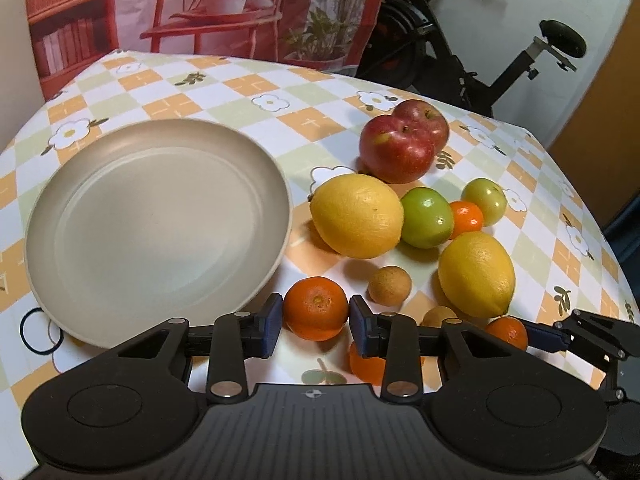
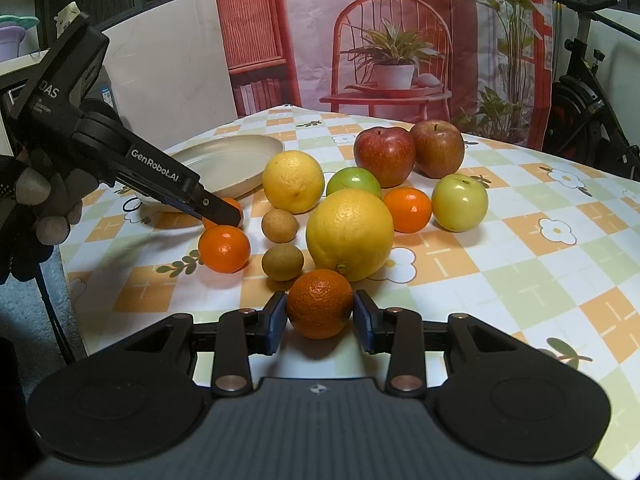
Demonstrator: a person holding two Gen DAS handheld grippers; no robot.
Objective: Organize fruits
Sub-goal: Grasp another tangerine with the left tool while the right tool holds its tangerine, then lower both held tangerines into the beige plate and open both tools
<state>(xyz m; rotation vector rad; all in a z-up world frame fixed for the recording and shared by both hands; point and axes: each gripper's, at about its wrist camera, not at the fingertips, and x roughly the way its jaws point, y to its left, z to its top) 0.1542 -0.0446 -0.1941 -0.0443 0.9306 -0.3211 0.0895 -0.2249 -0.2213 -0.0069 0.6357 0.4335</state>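
My left gripper (image 1: 316,320) is shut on a tangerine (image 1: 316,306) just right of the beige plate (image 1: 160,220), which holds nothing. In the right wrist view the left gripper (image 2: 222,214) half hides that tangerine, above another tangerine (image 2: 224,249) lying on the cloth. My right gripper (image 2: 320,314) is shut on a third tangerine (image 2: 320,304) in front of a big lemon (image 2: 349,234). Behind lie a second lemon (image 2: 293,182), two red apples (image 2: 384,156), two green fruits (image 2: 459,202), a small tangerine (image 2: 408,210) and two small brown fruits (image 2: 282,262).
A black elastic ring (image 1: 40,330) lies on the checked cloth left of the plate. A gloved hand (image 2: 40,200) holds the left gripper. A printed backdrop (image 2: 380,40) hangs behind the table and an exercise bike (image 1: 480,40) stands at the back right. The table's near-left edge (image 2: 76,300) drops off.
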